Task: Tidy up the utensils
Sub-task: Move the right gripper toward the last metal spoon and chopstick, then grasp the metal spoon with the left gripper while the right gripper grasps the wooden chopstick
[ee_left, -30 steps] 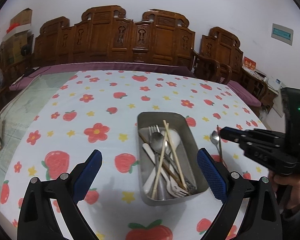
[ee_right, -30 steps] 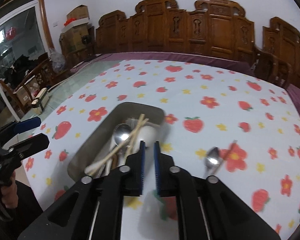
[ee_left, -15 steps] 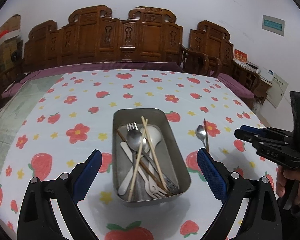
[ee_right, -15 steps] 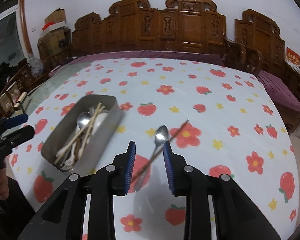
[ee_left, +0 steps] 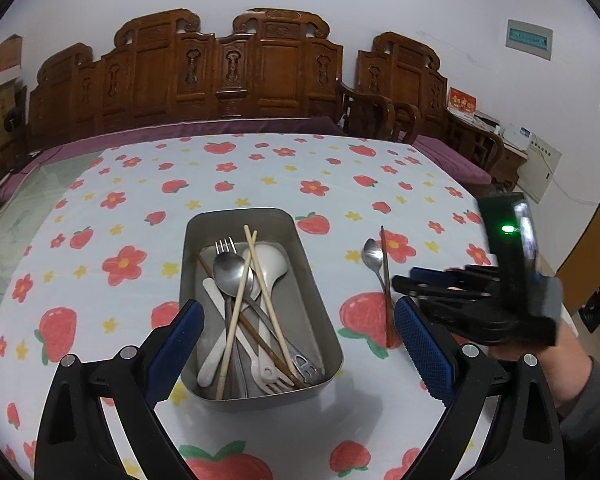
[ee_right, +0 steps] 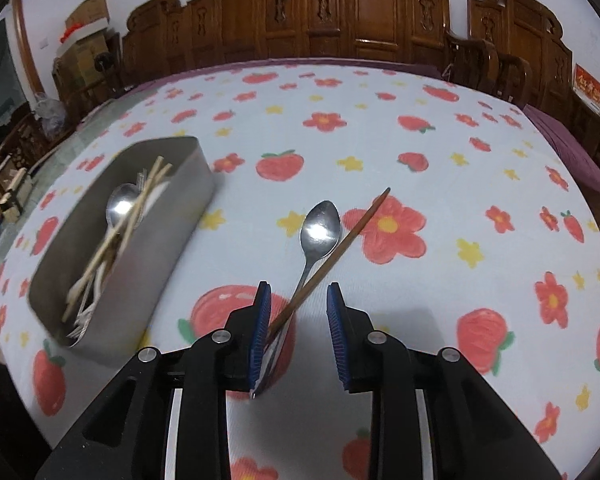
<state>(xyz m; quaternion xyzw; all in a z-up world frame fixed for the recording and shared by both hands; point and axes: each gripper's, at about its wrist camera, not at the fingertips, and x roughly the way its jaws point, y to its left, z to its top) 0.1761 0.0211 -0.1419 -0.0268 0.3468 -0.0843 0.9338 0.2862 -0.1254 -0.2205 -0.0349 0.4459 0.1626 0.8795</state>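
A metal tray [ee_left: 240, 213] on the strawberry-print cloth holds a steel spoon [ee_left: 230, 268], a fork [ee_left: 225, 246], a white plastic spoon [ee_left: 270, 260], pale chopsticks [ee_left: 260, 276] and other pieces. My left gripper [ee_left: 298, 306] is wide open, its fingers on either side of the tray's near half and above it. Right of the tray [ee_right: 168, 216], a small steel spoon [ee_right: 320, 228] and a brown chopstick [ee_right: 356, 236] lie crossed on the cloth. My right gripper [ee_right: 298, 288] hovers low over their near ends, partly open. Both handles pass between its fingers, close to the left pad [ee_right: 260, 320].
Carved wooden chairs [ee_left: 260, 68] line the table's far side. A person's hand [ee_left: 572, 376] holds the right gripper [ee_left: 406, 278] at the right edge of the left wrist view. Bare glass tabletop [ee_left: 40, 184] shows at the far left. Cardboard boxes [ee_right: 84, 16] stand beyond.
My right gripper swung from over the tray to the right, dropped toward the loose spoon and chopstick, and its jaws widened. The left gripper shifted so the tray sits centred between its fingers.
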